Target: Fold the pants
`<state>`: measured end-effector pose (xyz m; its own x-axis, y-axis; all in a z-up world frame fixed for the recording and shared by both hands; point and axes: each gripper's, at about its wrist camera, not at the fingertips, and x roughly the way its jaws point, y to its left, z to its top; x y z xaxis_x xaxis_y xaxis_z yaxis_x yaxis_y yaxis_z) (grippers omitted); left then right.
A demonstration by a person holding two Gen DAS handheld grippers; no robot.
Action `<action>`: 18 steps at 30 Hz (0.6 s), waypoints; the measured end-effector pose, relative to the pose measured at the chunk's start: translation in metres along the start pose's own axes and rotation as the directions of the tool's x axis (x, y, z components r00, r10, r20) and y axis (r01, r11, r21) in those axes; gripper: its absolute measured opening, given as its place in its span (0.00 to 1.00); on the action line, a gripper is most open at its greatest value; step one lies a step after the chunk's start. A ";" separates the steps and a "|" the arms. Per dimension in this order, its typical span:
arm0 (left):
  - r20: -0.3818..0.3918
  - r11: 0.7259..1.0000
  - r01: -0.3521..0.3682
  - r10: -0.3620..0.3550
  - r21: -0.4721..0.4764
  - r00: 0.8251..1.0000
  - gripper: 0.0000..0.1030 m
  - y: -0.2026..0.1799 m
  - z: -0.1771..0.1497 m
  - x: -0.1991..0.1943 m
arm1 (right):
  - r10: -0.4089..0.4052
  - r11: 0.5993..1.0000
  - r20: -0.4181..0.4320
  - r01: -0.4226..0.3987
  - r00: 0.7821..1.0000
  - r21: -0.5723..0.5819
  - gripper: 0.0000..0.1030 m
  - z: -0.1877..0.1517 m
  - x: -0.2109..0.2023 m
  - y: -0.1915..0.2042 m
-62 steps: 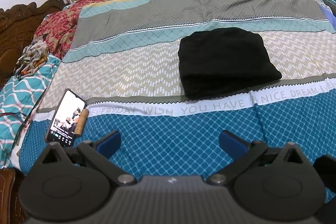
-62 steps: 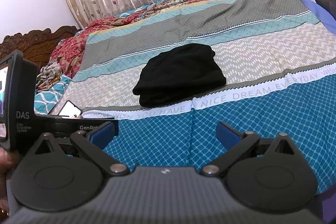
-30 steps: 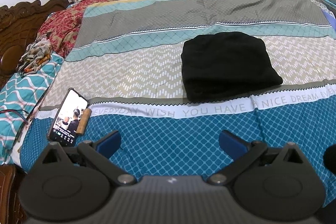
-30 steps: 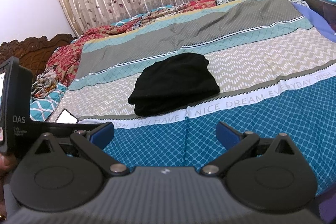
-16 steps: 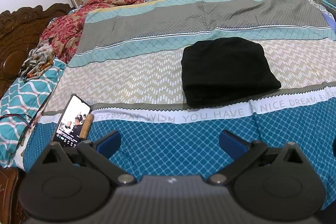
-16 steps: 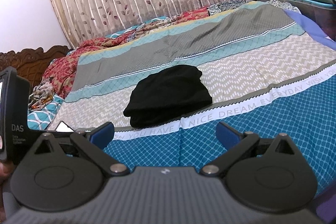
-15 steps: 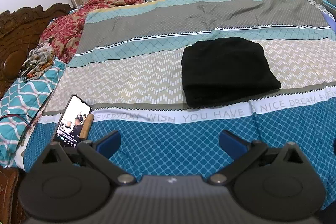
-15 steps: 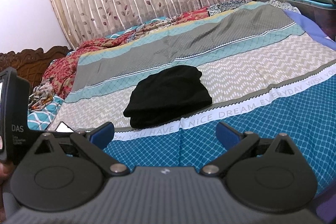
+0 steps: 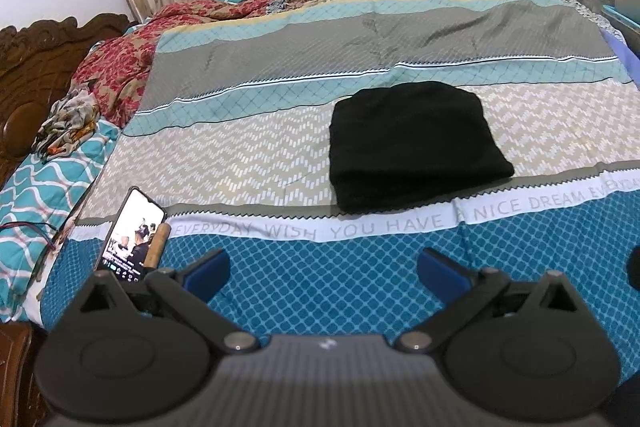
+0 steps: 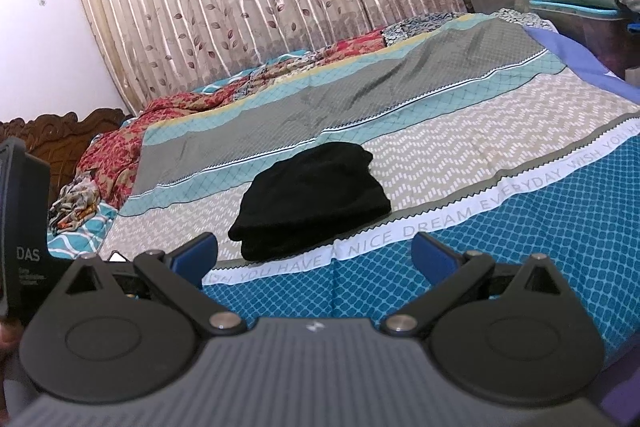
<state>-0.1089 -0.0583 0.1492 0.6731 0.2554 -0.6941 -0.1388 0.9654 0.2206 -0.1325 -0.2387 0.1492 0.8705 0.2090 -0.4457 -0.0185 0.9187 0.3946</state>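
Jaws wide, empty on both grippers; pants [image 9: 416, 143] lie folded at one o'clock on the bed [image 9: 248, 155]; keep clear.

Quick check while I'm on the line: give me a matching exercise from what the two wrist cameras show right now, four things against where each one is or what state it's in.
Things:
1. pants
2. phone
3. left gripper
4. patterned cloth bundle

Places or states:
A. screen lit, near the bed's left edge
B. folded into a compact stack on the beige zigzag band
C. crumpled by the wooden headboard
D. open, holding nothing, above the blue band

Pairs: 1-B, 2-A, 3-D, 4-C
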 end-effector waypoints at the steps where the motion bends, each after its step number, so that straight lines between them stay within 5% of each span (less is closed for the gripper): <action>1: 0.002 1.000 0.003 -0.003 0.003 1.000 1.00 -0.002 0.000 -0.001 | -0.002 1.000 0.004 0.002 1.000 0.003 1.00 0.000 -0.001 -0.001; 18: 0.014 0.997 0.038 -0.039 0.061 0.999 1.00 -0.029 -0.006 -0.019 | -0.014 0.999 0.038 0.012 0.999 0.048 1.00 0.000 -0.019 -0.019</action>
<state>-0.1223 -0.0909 0.1524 0.6881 0.2170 -0.6924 -0.0688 0.9694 0.2355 -0.1489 -0.2603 0.1500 0.8889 0.1829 -0.4201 0.0160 0.9039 0.4275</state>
